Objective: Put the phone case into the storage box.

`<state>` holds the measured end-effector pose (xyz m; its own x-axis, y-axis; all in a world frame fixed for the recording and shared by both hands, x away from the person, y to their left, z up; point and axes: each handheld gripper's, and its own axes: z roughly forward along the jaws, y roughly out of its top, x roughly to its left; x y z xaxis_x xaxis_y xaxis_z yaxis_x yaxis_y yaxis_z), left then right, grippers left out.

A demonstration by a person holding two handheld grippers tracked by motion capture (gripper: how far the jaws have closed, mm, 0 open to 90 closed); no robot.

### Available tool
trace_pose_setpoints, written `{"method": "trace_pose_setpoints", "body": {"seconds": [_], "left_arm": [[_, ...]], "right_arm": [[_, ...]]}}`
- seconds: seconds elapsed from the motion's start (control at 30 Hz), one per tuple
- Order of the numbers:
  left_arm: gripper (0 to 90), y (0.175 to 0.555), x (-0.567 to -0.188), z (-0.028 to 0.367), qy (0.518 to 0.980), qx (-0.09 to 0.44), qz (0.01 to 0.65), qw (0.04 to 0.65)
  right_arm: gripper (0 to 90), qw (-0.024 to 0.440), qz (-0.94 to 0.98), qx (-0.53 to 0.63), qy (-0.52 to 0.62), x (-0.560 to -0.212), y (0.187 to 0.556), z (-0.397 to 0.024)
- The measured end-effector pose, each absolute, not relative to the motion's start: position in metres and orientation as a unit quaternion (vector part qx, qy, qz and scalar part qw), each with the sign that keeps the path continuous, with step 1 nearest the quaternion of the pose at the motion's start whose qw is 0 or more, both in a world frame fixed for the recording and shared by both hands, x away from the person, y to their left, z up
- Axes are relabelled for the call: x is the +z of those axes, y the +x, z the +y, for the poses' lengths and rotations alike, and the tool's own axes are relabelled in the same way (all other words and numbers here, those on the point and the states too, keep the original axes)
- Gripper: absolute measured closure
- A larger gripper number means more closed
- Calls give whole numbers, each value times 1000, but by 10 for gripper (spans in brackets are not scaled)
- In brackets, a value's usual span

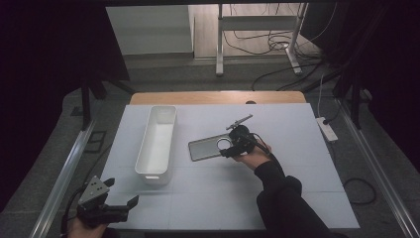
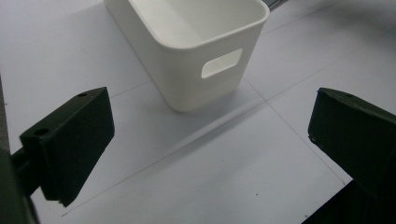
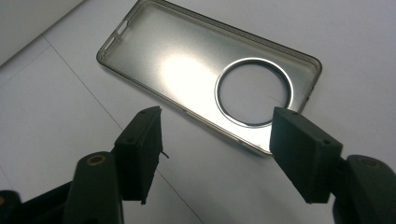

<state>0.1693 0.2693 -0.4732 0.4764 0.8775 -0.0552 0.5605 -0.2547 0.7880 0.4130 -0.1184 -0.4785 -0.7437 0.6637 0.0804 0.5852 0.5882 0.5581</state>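
Lab: blackout curtains (image 1: 44,59), floor cables (image 1: 267,44)

My right arm wears a black long sleeve (image 1: 280,198) that ends at the wrist. The right gripper (image 3: 217,140) I carry is black, its two jaws blocky wedges with small round holes in their faces and brass-coloured pivot screws lower down; a black cable (image 1: 262,144) loops off its body. My left gripper (image 1: 121,191) is black too, with thick flat-faced jaws, a small hole in each, and a grey three-cornered plate (image 1: 94,188) dotted with holes on top.
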Motion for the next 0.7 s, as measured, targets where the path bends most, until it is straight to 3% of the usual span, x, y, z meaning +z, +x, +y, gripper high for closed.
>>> {"method": "trace_pose_setpoints", "body": {"seconds": [0.03,0.43,0.7], "left_arm": [[14,169,-473,269,765,203,470,390],[14,169,-473,270,765,202,470,392],[14,169,-473,270,765,201,469,392]], "right_arm": [[428,65,890,288,347,-478,414,-116],[625,57,898,293,323,-483,417,-102],[839,38,900,297,317,-489,423,-94]]}}
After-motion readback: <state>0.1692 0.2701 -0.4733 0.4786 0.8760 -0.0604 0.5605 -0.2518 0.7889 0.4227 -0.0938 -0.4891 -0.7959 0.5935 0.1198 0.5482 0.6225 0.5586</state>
